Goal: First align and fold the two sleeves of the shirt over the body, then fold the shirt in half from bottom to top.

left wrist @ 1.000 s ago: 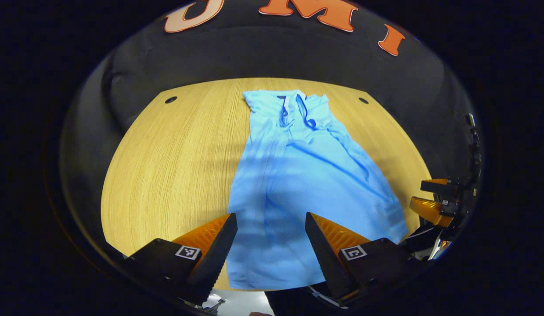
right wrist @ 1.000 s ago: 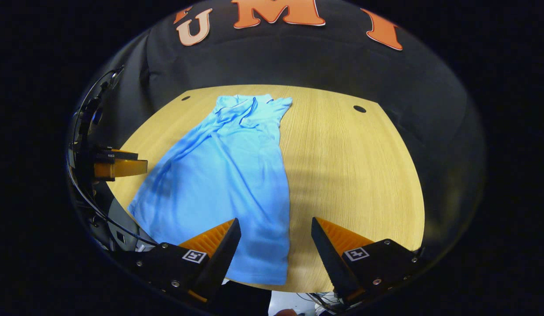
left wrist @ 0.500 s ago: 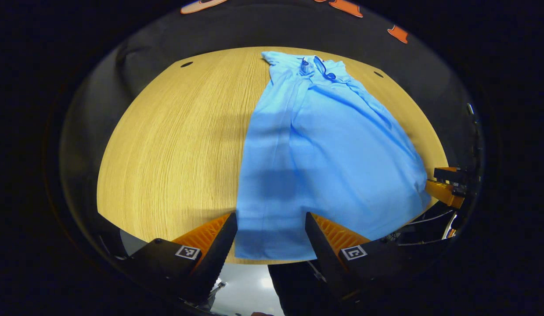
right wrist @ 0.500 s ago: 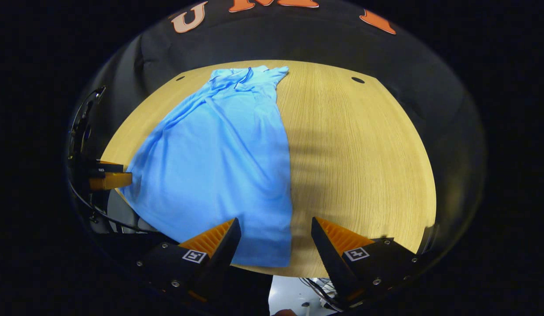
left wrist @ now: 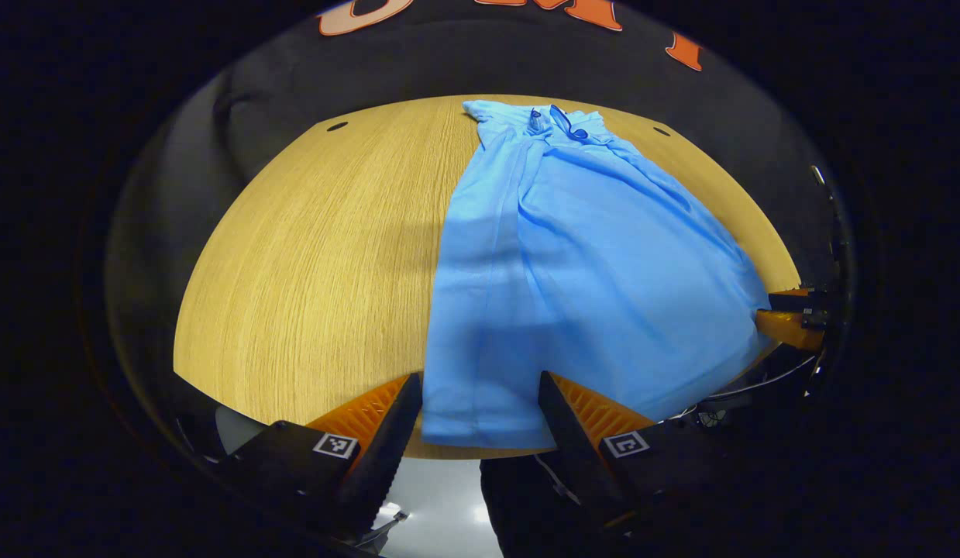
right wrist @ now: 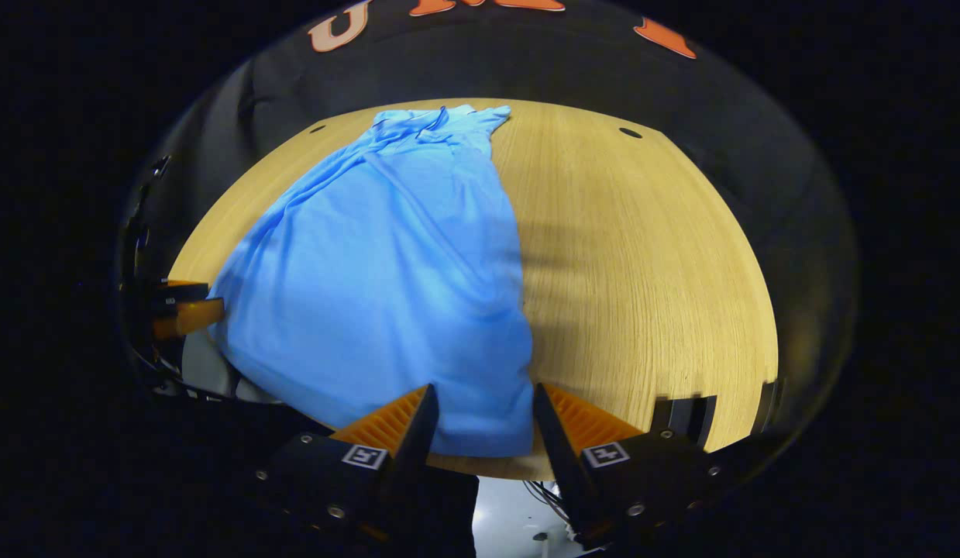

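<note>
Left gripper (left wrist: 480,415) with fingers apart, straddling the near left hem corner of a light blue shirt (left wrist: 580,271), right gripper (right wrist: 480,426) also parted around the near right corner, shirt lying lengthwise on a wooden table (left wrist: 309,256), collar (left wrist: 557,124) at the far edge

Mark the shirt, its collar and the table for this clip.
shirt (left wrist: 596,294), left gripper view, middle of the body.
collar (left wrist: 559,124), left gripper view, dark-trimmed neck opening.
table (right wrist: 650,263), right gripper view, bare wood.
</note>
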Demonstrator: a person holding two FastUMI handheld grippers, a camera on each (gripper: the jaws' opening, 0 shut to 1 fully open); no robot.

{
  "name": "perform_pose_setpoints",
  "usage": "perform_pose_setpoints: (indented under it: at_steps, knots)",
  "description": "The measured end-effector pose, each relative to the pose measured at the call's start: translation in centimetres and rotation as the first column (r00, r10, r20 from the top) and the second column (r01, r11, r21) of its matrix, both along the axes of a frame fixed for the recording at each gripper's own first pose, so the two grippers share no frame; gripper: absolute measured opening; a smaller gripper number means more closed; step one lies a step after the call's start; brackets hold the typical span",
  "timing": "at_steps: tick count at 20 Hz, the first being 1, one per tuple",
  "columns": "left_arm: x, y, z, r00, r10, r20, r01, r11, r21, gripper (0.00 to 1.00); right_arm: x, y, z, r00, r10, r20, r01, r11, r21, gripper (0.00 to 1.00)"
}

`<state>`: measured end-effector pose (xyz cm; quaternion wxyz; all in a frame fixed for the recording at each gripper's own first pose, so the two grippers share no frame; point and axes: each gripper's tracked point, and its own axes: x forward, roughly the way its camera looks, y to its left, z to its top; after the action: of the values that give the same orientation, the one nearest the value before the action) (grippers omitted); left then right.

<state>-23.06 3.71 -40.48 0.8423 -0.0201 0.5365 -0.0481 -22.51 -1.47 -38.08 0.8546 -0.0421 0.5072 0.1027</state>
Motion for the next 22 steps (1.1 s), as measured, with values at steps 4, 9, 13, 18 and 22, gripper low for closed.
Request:
perform_pose_setpoints:
  at_steps: [4, 9, 13, 18, 22]
  knots:
    - [1.3, -1.5, 0.0, 1.000, -0.012, 0.000, 0.012, 1.000, -0.004, 0.30, 0.6, 1.2, 0.0, 0.998, -0.023, -0.052, 0.025, 0.999, 0.038, 0.17]
    - [4.0, -2.3, 0.4, 1.000, -0.008, -0.006, 0.007, 0.999, -0.045, 0.04, 1.6, 3.4, 0.5, 0.984, -0.117, -0.132, 0.141, 0.972, 0.187, 0.00]
    - [8.1, -2.4, 2.5, 0.998, -0.012, 0.054, 0.015, 0.998, -0.064, 0.06, 5.0, 3.8, 2.9, 0.981, -0.175, -0.089, 0.192, 0.950, 0.246, 0.01]
    - [13.5, -2.5, 5.7, 0.990, -0.016, 0.139, 0.029, 0.995, -0.093, 0.04, 9.7, 4.9, 5.7, 0.980, -0.197, -0.016, 0.193, 0.939, 0.286, 0.01]
    - [17.6, -2.0, 7.3, 0.982, -0.013, 0.186, 0.034, 0.993, -0.110, 0.04, 13.3, 5.4, 7.1, 0.980, -0.195, 0.026, 0.180, 0.941, 0.287, 0.01]
